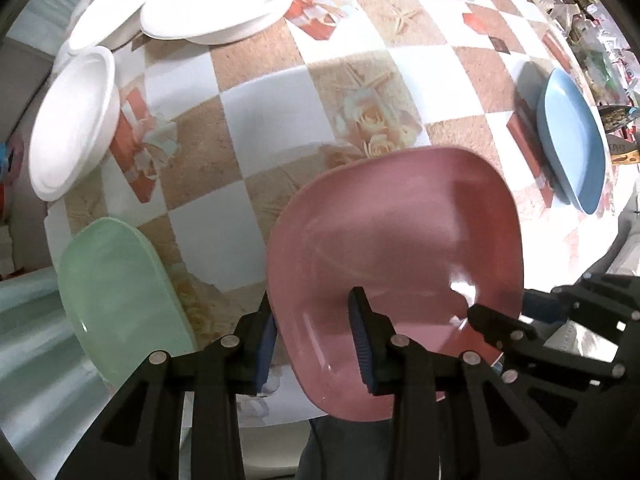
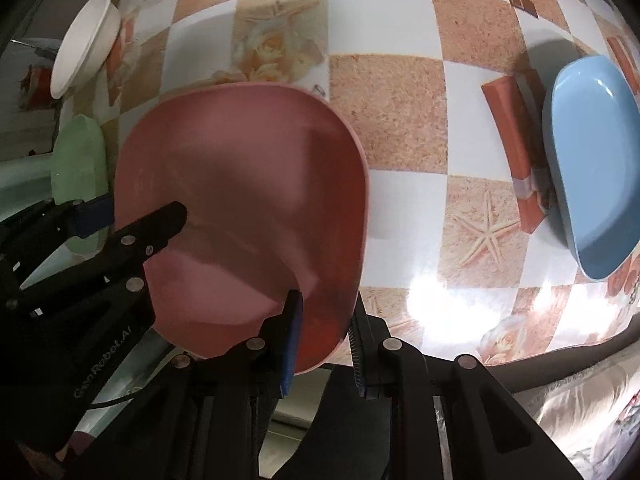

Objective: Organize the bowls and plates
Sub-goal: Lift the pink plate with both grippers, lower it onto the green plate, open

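Note:
A pink plate [image 1: 396, 248] sits at the table's near edge, also in the right wrist view [image 2: 240, 200]. My left gripper [image 1: 314, 336] straddles its left rim, one pad under and one over, with a gap around the rim. My right gripper [image 2: 324, 336] straddles its right rim the same way, apparently closed on it. A green plate [image 1: 116, 288] lies to the left, a blue plate [image 1: 572, 140] to the far right. Three white bowls [image 1: 224, 0] stand at the back left.
The table [image 1: 264, 112] has a checkered cloth with roses and starfish. Cluttered items [image 1: 592, 20] line the far right edge. The near table edge [image 2: 560, 356] runs just below both grippers.

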